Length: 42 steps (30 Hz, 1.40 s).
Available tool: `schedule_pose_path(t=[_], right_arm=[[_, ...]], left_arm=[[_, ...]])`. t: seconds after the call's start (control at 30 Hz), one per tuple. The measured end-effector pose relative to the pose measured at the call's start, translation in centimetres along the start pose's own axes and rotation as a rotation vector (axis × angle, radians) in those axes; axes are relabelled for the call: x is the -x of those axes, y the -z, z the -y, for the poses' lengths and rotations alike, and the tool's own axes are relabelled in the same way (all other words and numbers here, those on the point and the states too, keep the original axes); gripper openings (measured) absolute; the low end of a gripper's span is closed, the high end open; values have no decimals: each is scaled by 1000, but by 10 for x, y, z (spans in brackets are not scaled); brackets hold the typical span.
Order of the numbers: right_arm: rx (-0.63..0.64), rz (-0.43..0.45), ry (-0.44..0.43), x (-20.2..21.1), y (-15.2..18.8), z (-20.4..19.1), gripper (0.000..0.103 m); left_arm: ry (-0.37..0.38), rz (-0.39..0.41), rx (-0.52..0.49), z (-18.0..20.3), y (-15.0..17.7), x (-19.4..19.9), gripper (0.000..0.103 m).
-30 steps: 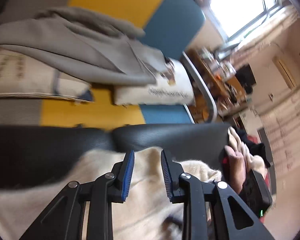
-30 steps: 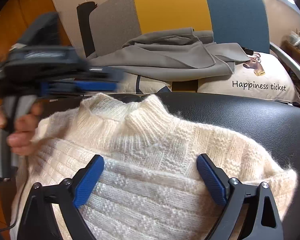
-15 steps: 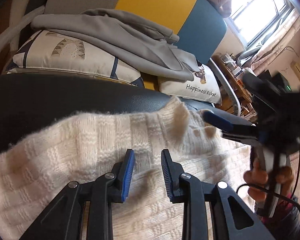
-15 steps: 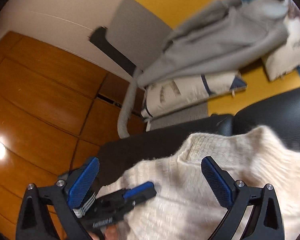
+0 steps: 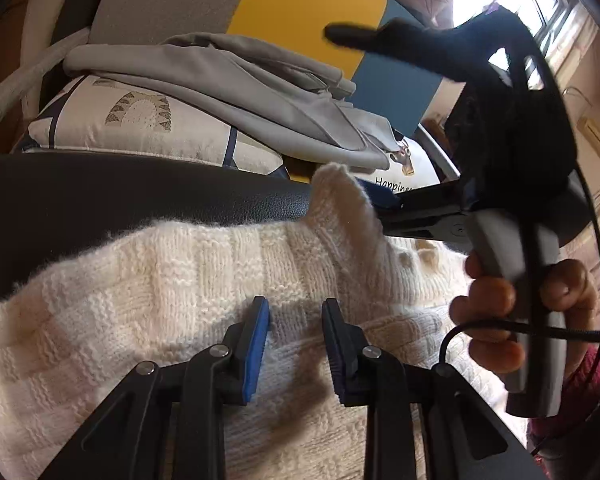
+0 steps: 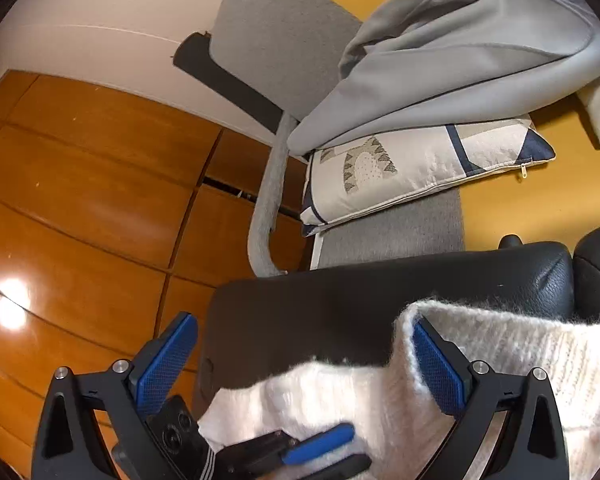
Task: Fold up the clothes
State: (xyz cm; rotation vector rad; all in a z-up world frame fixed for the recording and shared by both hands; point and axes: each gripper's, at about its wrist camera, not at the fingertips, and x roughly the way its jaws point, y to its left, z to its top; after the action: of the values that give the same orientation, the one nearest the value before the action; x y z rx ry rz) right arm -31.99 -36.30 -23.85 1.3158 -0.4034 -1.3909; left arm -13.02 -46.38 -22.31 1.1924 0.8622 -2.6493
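Left tool [image 5: 295,344] partly parted over cream knit sweater [image 5: 148,300], grasping nothing — right tool [image 6: 304,364] spread wide, one finger inside turtleneck collar [image 6: 412,320]; black leather surface [image 6: 340,304] beneath.

A gray jacket [image 5: 240,92] lies on a white pillow with blue lines [image 5: 140,128]. Both sit on a sofa with gray, yellow and blue parts [image 5: 300,4]. A black leather seat [image 5: 120,192] is in front. The floor [image 6: 80,200] is shiny orange wood.

Both grippers black: left gripper [image 5: 294,344] and right gripper [image 6: 304,364], blue ribbed pads, silver screws. Grey handle [image 5: 516,280], black cable, dark red sleeve [image 5: 580,392] lower right.
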Motion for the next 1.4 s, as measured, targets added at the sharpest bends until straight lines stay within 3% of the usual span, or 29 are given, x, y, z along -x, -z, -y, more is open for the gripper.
schedule_pose_path(t=[0.1,0.23,0.43,0.7,0.83,1.0,1.17,1.4], right_arm=[[24,-3,77,3,2,-4,103],[108,37,135,41,21,-18,103],[192,27,233,98,93,-33,103],[196,13,374,151,243,-27,103],[278,43,541,169,294,-33,103],[439,5,788,166,331,-38,103],[498,0,866,159,347,-29,103],[512,62,879,160,351,-24,103]], left_arm=[[-7,6,2,1,-1,1,27],[-3,43,66,-3,-1,24,27],[21,146,224,-31,28,105,27],[-48,227,515,-126,159,242,29],[-113,281,707,-182,233,300,30],[-61,378,850,-214,275,338,30],[97,451,950,-235,263,338,30],[188,498,1145,-279,225,308,30]])
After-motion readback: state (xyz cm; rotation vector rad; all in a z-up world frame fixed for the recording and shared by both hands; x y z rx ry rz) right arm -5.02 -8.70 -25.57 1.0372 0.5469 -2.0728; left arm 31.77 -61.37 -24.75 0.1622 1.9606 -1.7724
